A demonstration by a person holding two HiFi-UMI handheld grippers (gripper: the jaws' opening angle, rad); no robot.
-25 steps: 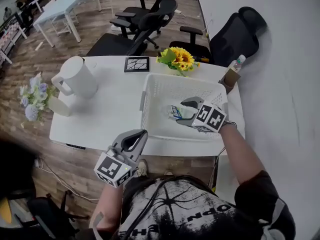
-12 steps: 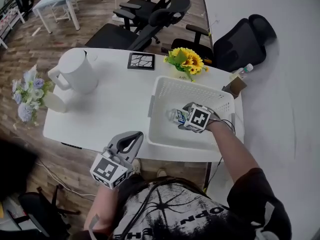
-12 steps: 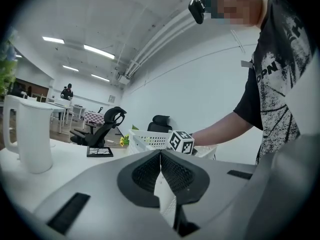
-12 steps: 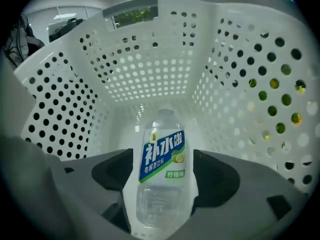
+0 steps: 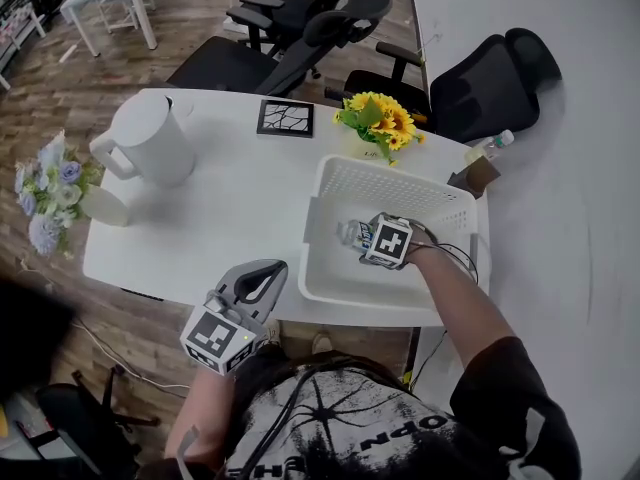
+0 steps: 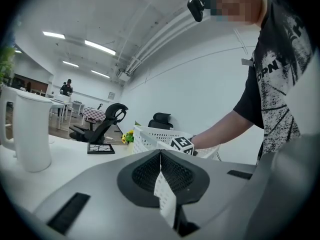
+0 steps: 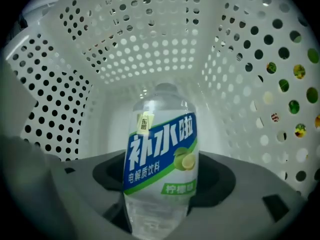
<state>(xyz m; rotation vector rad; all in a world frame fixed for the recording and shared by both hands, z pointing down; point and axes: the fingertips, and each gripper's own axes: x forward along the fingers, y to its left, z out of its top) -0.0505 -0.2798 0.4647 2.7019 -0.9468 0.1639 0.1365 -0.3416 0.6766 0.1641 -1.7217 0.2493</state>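
A: Left side?
B: Left gripper (image 5: 263, 278) is held low off the near edge of the white table (image 5: 230, 208), tips aimed far-right. In the left gripper view its jaws are pressed together with nothing between them.
A: Room around it?
B: The tabletop ahead is bare. The white lidded jug (image 5: 148, 140) stands well apart at far left, and the black-framed square tile (image 5: 285, 118) and the sunflower bunch (image 5: 380, 118) sit along the far edge.
A: Right side?
B: The right forearm reaches in from near right, with the right gripper (image 5: 366, 236) down inside the white perforated plastic basket (image 5: 330, 193) at the table's right end, pointing left.
A: Grip?
B: It is clamped on the clear plastic bottle with the blue-green label (image 7: 160, 169), jaws on the lower body and cap end leading.
A: Clearance?
B: The bottle (image 5: 352, 233) is in the basket's left half, near the left wall. In the right gripper view, perforated walls (image 7: 150, 49) close in ahead and on both sides. The basket's near wall runs just beside the table's near edge.
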